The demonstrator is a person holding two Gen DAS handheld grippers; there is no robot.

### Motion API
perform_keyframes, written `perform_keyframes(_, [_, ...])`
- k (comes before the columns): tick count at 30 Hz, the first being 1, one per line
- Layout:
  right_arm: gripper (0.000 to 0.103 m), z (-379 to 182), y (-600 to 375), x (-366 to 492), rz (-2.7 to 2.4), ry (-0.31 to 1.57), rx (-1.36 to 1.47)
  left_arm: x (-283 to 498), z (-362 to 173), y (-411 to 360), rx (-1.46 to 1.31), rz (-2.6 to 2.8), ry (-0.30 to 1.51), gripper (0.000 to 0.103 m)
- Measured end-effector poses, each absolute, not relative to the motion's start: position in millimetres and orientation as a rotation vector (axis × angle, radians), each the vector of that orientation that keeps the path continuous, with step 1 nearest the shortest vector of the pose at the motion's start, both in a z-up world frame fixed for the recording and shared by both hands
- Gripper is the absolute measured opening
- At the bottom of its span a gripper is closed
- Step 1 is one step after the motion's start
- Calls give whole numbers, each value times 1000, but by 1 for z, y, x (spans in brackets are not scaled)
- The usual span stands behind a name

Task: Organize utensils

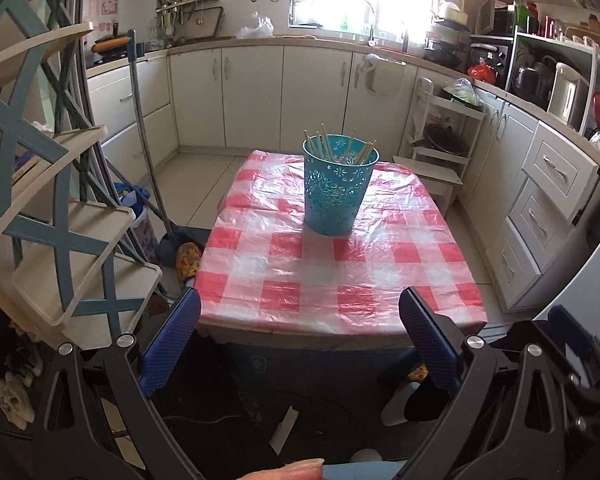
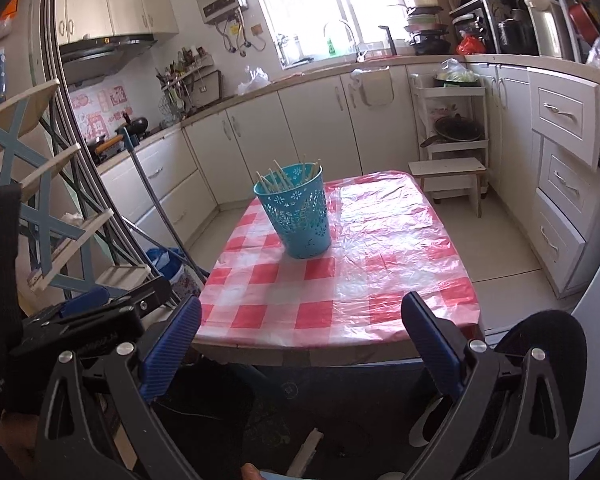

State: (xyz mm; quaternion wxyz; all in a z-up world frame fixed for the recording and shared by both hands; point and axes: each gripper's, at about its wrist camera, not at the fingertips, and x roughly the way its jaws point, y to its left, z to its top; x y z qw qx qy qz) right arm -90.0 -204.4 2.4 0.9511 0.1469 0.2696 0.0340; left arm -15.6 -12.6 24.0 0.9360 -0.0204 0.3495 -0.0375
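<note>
Bench (image 1: 284, 280) under a loose red-and-white checked plastic cover (image 1: 400, 256), wrinkled and glossy, hanging over the near edge. Nothing else lies on it that I can see.

Teal perforated holder (image 1: 339, 188) stands upright near the far middle of the bench, narrower at the base than at the rim. Pale chopsticks (image 1: 328, 145) lean inside it at mixed angles, tips poking above the rim. Count not clear.

Left hand-held gripper (image 1: 300, 336): jaws wide apart, empty, held back at the near edge, well short of the holder. Right hand-held gripper (image 2: 302, 340): same, spread and empty, also at the near edge.

Risks, as judged from here:
- Holder is tall on a small foot, sitting on slick film. A sideways nudge from a jaw would likely tip or skate it.
- Catching the cover's overhang with a jaw could drag the sheet and the holder with it.
- Chopsticks are thin and crossed. Pinching one may lever the others out or spill them.
- Window glare washes the cover's far right, so an edge there is hard to read.
</note>
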Motion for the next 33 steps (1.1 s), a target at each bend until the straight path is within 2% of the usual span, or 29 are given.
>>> perform_keyframes(21, [96, -12, -196, -99, 47, 570, 278, -23, 14, -21, 148, 29, 706, 95])
perform_keyframes(33, [96, -14, -193, -99, 52, 583, 272, -27, 16, -21, 133, 25, 699, 95])
